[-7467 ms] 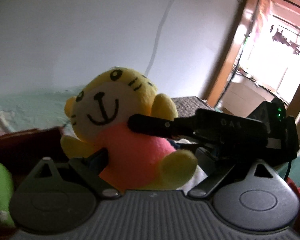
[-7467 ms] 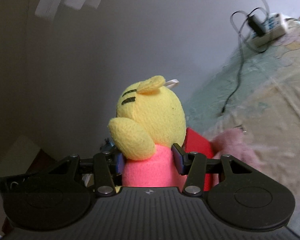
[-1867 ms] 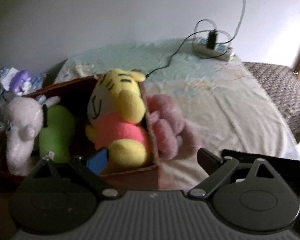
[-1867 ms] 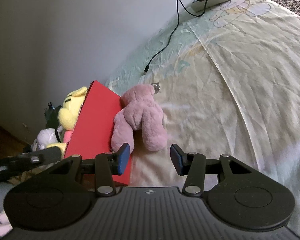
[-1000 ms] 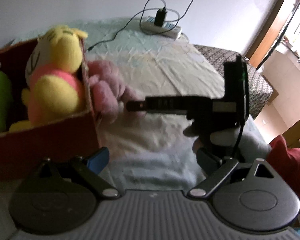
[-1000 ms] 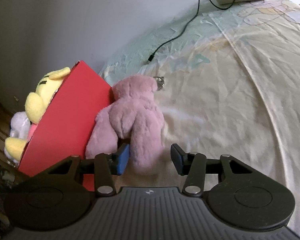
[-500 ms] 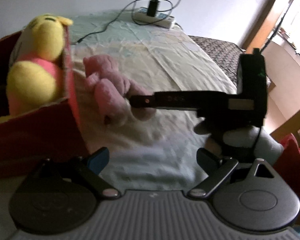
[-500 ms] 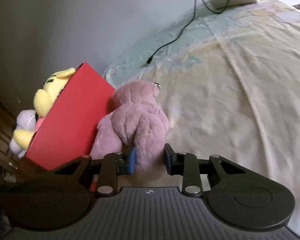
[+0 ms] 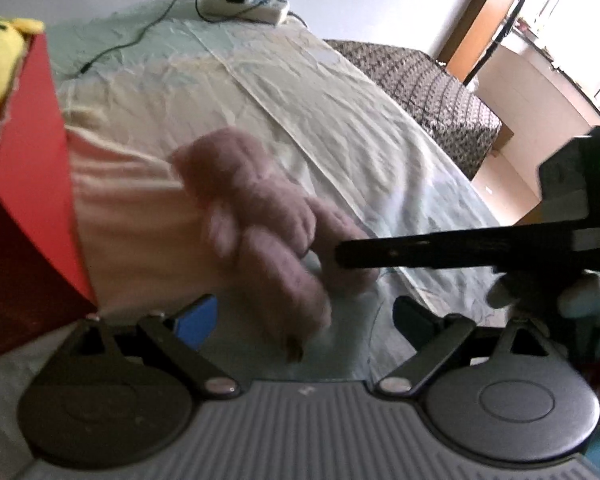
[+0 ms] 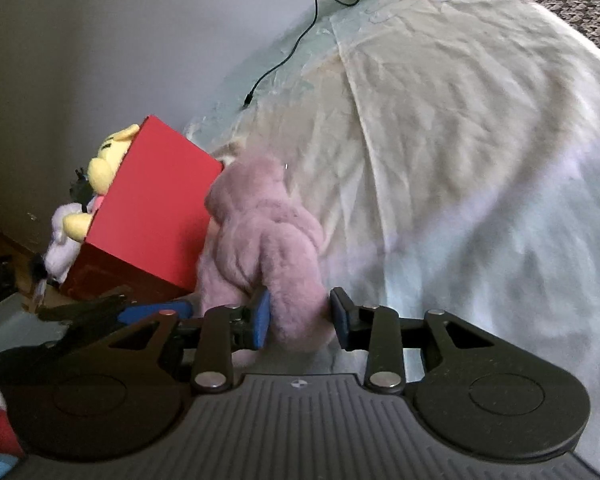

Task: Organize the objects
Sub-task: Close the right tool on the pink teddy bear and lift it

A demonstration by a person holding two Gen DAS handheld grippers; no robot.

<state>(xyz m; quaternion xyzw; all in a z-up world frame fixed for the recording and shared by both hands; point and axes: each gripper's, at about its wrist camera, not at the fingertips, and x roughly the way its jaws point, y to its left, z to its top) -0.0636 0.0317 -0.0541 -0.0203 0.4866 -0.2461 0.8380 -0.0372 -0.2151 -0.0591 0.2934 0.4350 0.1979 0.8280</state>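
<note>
Pink plush toy (image 10: 268, 240) sits pinched between right gripper (image 10: 300, 316) fingers.

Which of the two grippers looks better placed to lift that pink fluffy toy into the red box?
The right gripper: it is clamped on the pink plush toy beside the red box. The left gripper is open and empty.

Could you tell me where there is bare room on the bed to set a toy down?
The sheet lies bare from the pink plush toward the power strip. It is crowded beside the red box, where the plush sits.
</note>
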